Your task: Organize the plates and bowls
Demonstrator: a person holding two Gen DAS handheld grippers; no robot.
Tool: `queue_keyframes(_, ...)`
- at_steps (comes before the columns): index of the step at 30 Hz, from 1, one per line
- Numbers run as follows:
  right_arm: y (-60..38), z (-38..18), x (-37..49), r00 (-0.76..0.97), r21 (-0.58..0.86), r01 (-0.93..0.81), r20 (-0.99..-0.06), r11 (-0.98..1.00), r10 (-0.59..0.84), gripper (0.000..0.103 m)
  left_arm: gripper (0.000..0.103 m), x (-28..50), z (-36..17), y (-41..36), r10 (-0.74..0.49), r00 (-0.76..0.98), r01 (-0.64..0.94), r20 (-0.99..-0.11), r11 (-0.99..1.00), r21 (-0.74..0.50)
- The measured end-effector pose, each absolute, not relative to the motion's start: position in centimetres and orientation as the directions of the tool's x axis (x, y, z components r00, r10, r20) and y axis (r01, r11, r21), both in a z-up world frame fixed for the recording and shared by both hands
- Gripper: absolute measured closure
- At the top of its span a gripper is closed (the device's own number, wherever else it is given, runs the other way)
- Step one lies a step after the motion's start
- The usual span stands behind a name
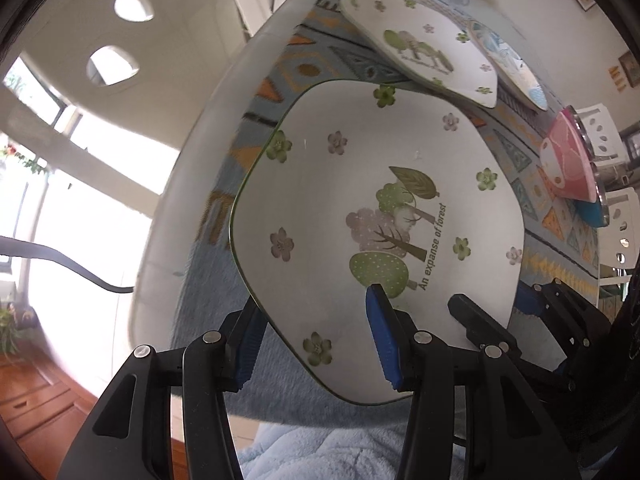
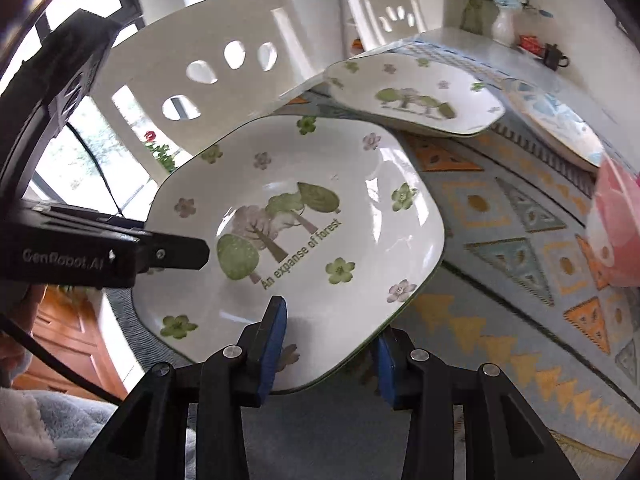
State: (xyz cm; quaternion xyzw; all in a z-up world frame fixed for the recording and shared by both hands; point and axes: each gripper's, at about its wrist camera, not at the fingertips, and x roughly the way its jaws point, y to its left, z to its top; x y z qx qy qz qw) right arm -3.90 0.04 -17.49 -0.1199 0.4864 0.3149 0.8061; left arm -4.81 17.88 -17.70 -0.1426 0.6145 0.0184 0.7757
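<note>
A white square-ish plate point(image 1: 360, 184) point(image 2: 304, 216) printed with trees, flowers and "An expanse of forest" is tilted above the patterned table mat point(image 2: 500, 248). My left gripper point(image 1: 316, 320) is shut on its near corner, one blue pad on top and one under the rim. My right gripper point(image 2: 328, 324) is shut on the neighbouring corner in the same way. Each gripper shows in the other's view: the right gripper point(image 1: 504, 312) at the plate's right edge, and a left finger point(image 2: 180, 254) lying across the plate's left side.
A second forest plate point(image 1: 420, 52) point(image 2: 412, 96) lies farther back, a blue-patterned plate point(image 1: 508, 60) point(image 2: 556, 120) beside it. A pink bowl point(image 1: 568, 160) point(image 2: 616, 232) sits at the right. White chairs point(image 2: 224, 64) stand past the table edge. A vase point(image 2: 504, 24) stands at the far end.
</note>
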Motion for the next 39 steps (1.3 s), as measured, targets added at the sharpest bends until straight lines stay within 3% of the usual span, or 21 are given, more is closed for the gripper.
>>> queue_keyframes(6,0.8,-17.3,-4.8,0.308,0.100,-0.667,-0.865,0.738,0.396,0.063,0.054,-5.4,-17.7,18.0,-0.137,0.206,-0.215,-0.969,0.960,-0.181)
queue_keyframes(10,0.0,-16.9,-4.8,0.332,0.036,-0.678,-0.876,0.734,0.350,0.050,0.049,-5.0,-16.4,18.6,-0.097,0.247,-0.229,-0.964,0.961,-0.155)
queue_keyframes(12,-0.6,-15.9,-5.2,0.438,-0.106,-0.664,-0.857,0.740,0.271,0.039,0.048,-4.8,-15.5,19.2,-0.068,0.279,-0.244,-0.958,0.960,-0.139)
queue_keyframes(13,-0.9,-15.4,-5.4,0.491,-0.174,-0.646,-0.840,0.743,0.230,0.027,0.048,-4.4,-14.7,19.8,-0.063,0.301,-0.256,-0.952,0.956,-0.144)
queue_keyframes(16,-2.1,-14.4,-5.3,0.550,-0.238,-0.624,-0.810,0.745,0.202,0.024,0.048,-2.8,-13.1,21.0,-0.065,0.362,-0.265,-0.930,0.949,-0.169)
queue_keyframes(20,-4.3,-13.0,-2.1,0.508,-0.102,-0.593,-0.817,0.798,0.274,0.024,0.048,0.8,-10.9,21.1,-0.056,0.442,-0.231,-0.896,0.957,-0.173)
queue_keyframes(26,-7.9,-10.2,6.8,0.411,0.312,-0.397,-0.780,0.863,0.471,0.024,0.049,7.8,-9.6,19.3,-0.113,0.517,-0.169,-0.849,0.958,-0.231)
queue_keyframes(29,-8.4,-10.2,11.3,0.403,0.417,-0.289,-0.763,0.862,0.505,0.024,0.060,11.3,-10.8,18.3,-0.171,0.533,-0.160,-0.828,0.941,-0.297)
queue_keyframes(33,-7.1,-12.1,15.2,0.373,0.482,-0.263,-0.748,0.836,0.549,0.027,0.070,15.1,-12.9,16.3,-0.086,0.481,-0.156,-0.873,0.971,-0.182)
queue_keyframes(37,-5.7,-15.2,17.5,0.374,0.459,-0.218,-0.776,0.861,0.508,0.038,0.073,16.1,-14.4,16.8,-0.079,0.441,-0.201,-0.894,0.962,-0.184)
queue_keyframes(39,-5.7,-17.1,18.4,0.337,0.491,-0.169,-0.786,0.855,0.518,0.041,0.084,16.2,-15.1,16.9,-0.083,0.425,-0.198,-0.902,0.963,-0.182)
